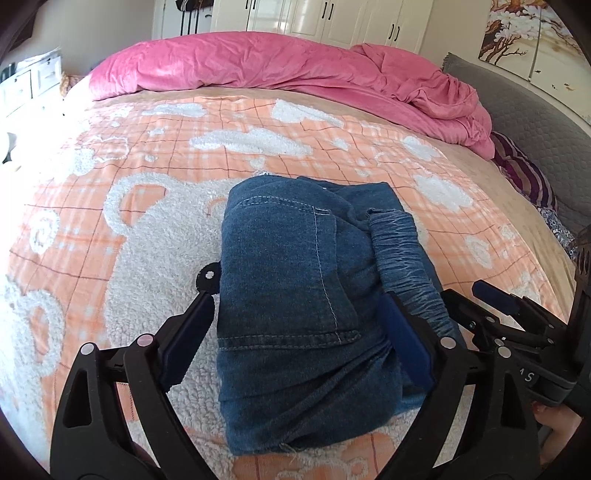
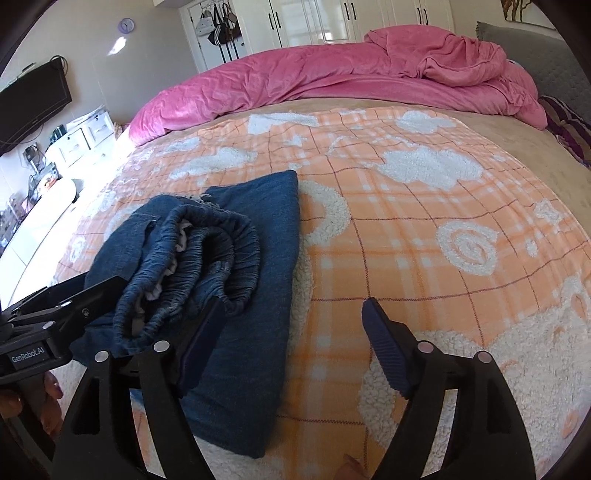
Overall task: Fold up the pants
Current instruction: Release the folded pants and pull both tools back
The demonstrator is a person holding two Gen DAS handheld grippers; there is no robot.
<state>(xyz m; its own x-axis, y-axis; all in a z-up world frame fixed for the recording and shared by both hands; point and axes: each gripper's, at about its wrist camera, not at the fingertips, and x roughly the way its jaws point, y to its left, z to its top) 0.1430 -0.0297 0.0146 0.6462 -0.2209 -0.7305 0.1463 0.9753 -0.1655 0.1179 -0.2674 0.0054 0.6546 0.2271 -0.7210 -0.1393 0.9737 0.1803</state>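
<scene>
Blue denim pants [image 1: 295, 295] lie folded in a compact bundle on the orange plaid blanket [image 1: 147, 155]. Their gathered elastic waistband [image 1: 402, 251] is on top at the right. My left gripper [image 1: 299, 306] is open, its fingers on either side of the bundle. In the right wrist view the pants [image 2: 251, 332] lie at the left with the waistband [image 2: 207, 251] bunched on top. My right gripper [image 2: 295, 317] is open, its left finger [image 2: 201, 343] resting on the pants and its right finger [image 2: 384, 343] over bare blanket. The left gripper's body [image 2: 55, 310] shows at the left edge.
A pink duvet [image 1: 295, 70] is heaped along the far side of the bed. A grey headboard [image 1: 532, 118] and striped pillow [image 1: 524, 170] are at the right. White wardrobes [image 1: 332, 18] stand behind. A TV [image 2: 33, 99] and white drawers [image 2: 85, 136] are at the left.
</scene>
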